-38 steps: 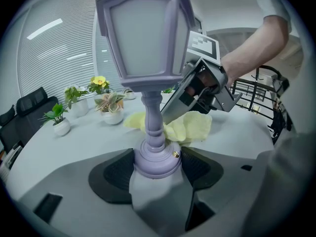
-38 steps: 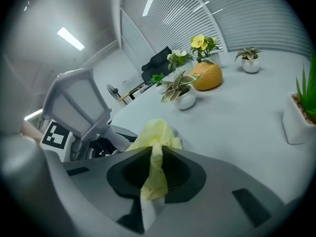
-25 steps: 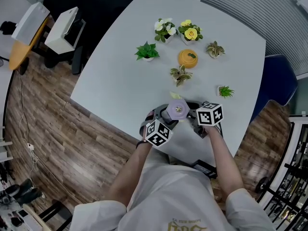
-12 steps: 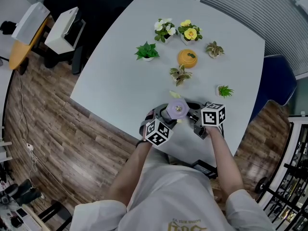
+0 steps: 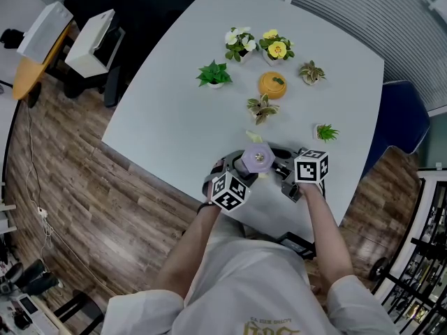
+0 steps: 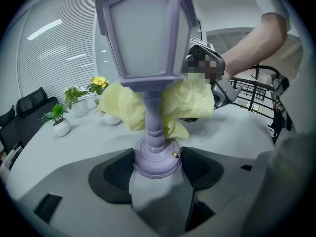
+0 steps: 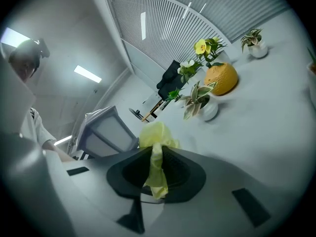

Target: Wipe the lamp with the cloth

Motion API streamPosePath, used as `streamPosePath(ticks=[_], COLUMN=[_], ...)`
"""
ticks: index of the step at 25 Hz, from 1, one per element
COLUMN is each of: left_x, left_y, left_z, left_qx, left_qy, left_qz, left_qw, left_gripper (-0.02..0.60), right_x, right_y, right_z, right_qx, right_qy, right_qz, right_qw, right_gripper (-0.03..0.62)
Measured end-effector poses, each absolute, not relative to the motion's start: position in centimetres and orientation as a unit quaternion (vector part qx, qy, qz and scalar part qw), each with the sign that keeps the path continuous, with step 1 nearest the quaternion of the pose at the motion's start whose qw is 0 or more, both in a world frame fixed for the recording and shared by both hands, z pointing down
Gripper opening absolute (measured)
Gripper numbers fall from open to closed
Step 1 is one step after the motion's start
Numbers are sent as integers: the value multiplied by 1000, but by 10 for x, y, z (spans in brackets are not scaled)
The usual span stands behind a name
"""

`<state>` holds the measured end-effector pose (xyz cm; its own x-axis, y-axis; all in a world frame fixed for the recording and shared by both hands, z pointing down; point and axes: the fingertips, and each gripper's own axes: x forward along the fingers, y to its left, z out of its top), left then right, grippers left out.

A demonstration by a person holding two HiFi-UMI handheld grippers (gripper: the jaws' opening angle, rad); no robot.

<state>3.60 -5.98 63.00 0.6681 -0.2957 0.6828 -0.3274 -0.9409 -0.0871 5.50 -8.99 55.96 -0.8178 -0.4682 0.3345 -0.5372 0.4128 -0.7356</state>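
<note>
A small lilac lantern-shaped lamp (image 6: 148,43) stands upright between the pads of my left gripper (image 6: 157,168), which is shut on its round base. From above, the lamp's top (image 5: 258,158) shows between the two marker cubes near the table's front edge. My right gripper (image 7: 157,171) is shut on a pale yellow cloth (image 7: 156,147), pinched between its jaws. The cloth (image 6: 187,100) is pressed around the lamp's stem just under the lantern head, bunched on both sides. In the right gripper view the lamp's head (image 7: 106,132) shows at the left, close to the cloth.
Several small potted plants (image 5: 213,74) and flowers (image 5: 276,46) and an orange round container (image 5: 272,84) stand at the far part of the white table (image 5: 174,117). The table edge and wooden floor lie just below my grippers; a blue chair (image 5: 405,117) stands at right.
My right gripper has risen slightly with the cloth and tilted a little. The left gripper and the lamp have kept still.
</note>
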Motion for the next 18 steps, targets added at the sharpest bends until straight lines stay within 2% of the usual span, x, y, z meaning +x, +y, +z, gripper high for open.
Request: streamPosePath(ticks=[18], left_x=[36], left_y=[-60], left_z=[629], left_qx=[914], left_qy=[-172], left_qz=[367], left_qw=[19], left_gripper=[310], right_x=[47], right_y=[-101], right_z=[566], right_qx=[302], right_qy=[-845], right_qz=[436], right_qw=[72], right_gripper=[69])
